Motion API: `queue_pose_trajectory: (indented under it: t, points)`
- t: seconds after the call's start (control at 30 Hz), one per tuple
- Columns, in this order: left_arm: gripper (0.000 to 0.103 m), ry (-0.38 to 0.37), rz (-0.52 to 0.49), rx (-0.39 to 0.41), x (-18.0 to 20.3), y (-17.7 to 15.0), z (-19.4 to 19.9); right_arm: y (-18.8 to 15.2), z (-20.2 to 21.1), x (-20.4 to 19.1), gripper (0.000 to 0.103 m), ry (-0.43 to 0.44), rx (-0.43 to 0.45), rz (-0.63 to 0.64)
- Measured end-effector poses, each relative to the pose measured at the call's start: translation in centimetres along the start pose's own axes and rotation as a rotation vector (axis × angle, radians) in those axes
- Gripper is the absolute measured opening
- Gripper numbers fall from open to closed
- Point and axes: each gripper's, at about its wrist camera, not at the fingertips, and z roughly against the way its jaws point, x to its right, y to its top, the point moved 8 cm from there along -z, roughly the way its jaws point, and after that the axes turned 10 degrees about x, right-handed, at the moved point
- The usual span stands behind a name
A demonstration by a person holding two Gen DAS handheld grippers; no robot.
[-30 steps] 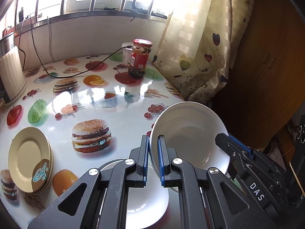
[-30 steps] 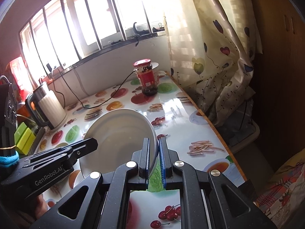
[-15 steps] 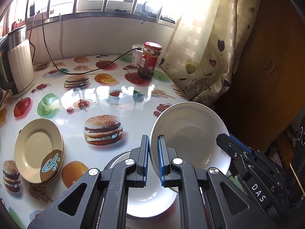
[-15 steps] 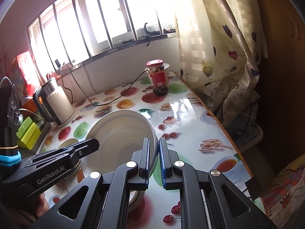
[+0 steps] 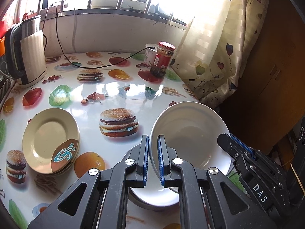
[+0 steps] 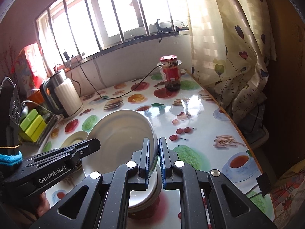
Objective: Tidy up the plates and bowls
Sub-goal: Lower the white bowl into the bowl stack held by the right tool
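Both claws slant down over the counter (image 5: 133,95), sharing one tilted white bowl (image 5: 190,133). The left claw (image 5: 153,158) pinches the bowl's left rim between nearly closed jaws; the right claw (image 6: 153,160) clamps the opposite rim the same way. The bowl hangs just above a second white bowl (image 5: 152,194) resting on the counter. Cream plates (image 5: 49,139) are stacked further left. One claw reads "GenRobot.AI", the other "DAS".

- The white bowl (image 5: 190,133), pinched between both grippers, has been carried sideways and is now held above the second white bowl (image 5: 152,196).
- The kettle (image 5: 28,51) has been brought into view, far left.
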Motion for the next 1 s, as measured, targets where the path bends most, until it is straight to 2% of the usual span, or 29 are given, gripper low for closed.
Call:
queue_pose_trajectory:
  t: [0.63, 1.0]
  points:
    - [0.009, 0.029, 0.040, -0.007, -2.8, -1.1, 1.0, -1.6, -0.4, -2.5, 0.010, 0.030, -0.030, 0.024]
    - [0.009, 0.029, 0.044, -0.044, -3.0, -2.4, 0.0, -2.7, -0.8, -2.3, 0.010, 0.023, -0.052, 0.017]
